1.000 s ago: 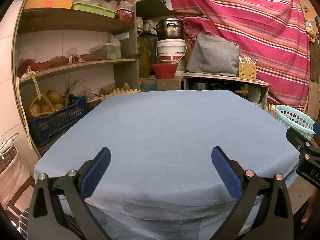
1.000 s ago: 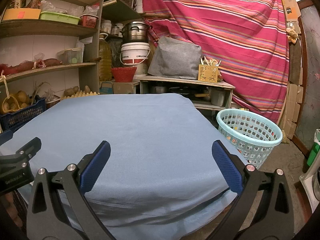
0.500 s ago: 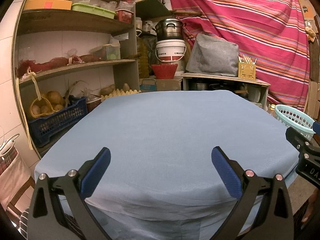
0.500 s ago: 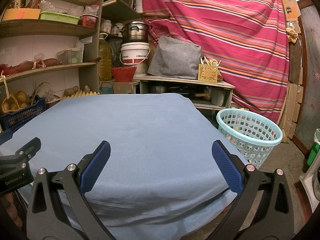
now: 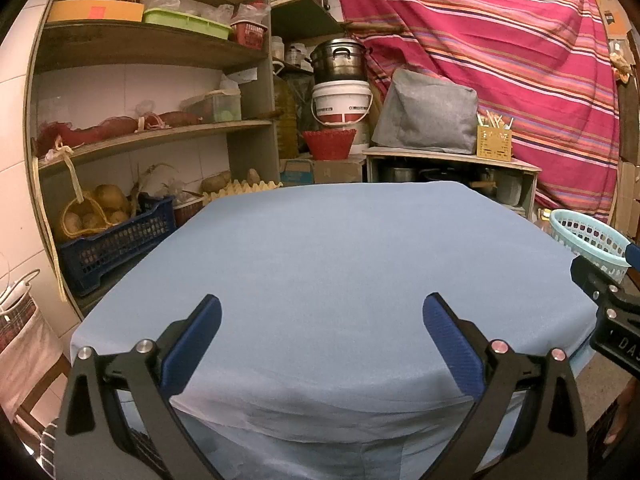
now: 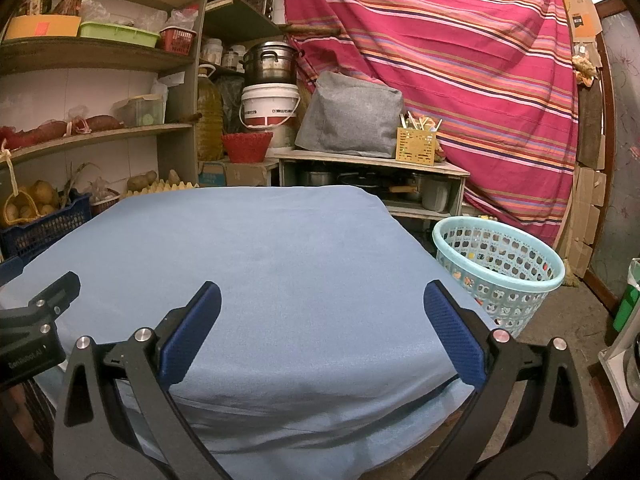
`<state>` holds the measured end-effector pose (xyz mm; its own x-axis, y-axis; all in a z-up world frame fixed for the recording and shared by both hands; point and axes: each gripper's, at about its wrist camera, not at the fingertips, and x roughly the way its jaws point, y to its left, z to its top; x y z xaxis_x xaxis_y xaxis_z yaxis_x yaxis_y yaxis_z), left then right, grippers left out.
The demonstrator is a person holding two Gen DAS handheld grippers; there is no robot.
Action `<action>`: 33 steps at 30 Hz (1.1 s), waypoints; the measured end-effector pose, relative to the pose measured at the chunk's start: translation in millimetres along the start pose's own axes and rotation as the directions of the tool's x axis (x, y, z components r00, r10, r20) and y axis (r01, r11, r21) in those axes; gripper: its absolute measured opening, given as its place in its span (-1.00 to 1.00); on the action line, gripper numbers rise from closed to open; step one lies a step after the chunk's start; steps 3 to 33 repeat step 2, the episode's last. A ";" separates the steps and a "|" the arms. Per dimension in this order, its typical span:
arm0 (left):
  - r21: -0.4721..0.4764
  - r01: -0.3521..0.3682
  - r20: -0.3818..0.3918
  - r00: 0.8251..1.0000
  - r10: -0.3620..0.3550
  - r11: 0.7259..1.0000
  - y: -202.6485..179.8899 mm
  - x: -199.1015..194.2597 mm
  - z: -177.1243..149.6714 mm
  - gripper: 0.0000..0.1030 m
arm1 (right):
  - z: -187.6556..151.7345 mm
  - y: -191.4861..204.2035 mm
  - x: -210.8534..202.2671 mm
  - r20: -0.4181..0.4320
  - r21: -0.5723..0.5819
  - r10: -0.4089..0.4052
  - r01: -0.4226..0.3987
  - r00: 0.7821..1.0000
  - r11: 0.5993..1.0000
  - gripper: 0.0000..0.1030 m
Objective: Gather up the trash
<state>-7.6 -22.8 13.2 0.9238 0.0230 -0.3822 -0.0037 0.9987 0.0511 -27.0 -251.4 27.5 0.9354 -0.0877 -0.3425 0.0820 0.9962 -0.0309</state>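
Over the near edge of the blue-clothed table: left gripper jaws wide apart, holding nothing. Right gripper same. Right of table, on the floor: pale-green perforated basket, small colourful bits visible through its holes.

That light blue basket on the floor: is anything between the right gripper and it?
Nothing visible does. The right gripper hangs open above the blue cloth; the basket stands beside the table's right edge, its mouth unobstructed.
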 end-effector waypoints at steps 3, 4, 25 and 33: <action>0.001 0.000 0.000 1.000 0.000 1.000 0.2 0.1 -0.2 0.91 | -1.3 -1.6 0.8 -0.003 0.002 0.001 -0.001 1.000 1.000 0.92; 0.001 0.000 0.000 1.000 0.000 1.000 0.2 0.1 -0.2 0.91 | -1.3 -1.6 0.8 -0.003 0.002 0.001 -0.001 1.000 1.000 0.92; 0.001 0.000 0.000 1.000 0.000 1.000 0.2 0.1 -0.2 0.91 | -1.3 -1.6 0.8 -0.003 0.002 0.001 -0.001 1.000 1.000 0.92; 0.001 0.000 0.000 1.000 0.000 1.000 0.2 0.1 -0.2 0.91 | -1.3 -1.6 0.8 -0.003 0.002 0.001 -0.001 1.000 1.000 0.92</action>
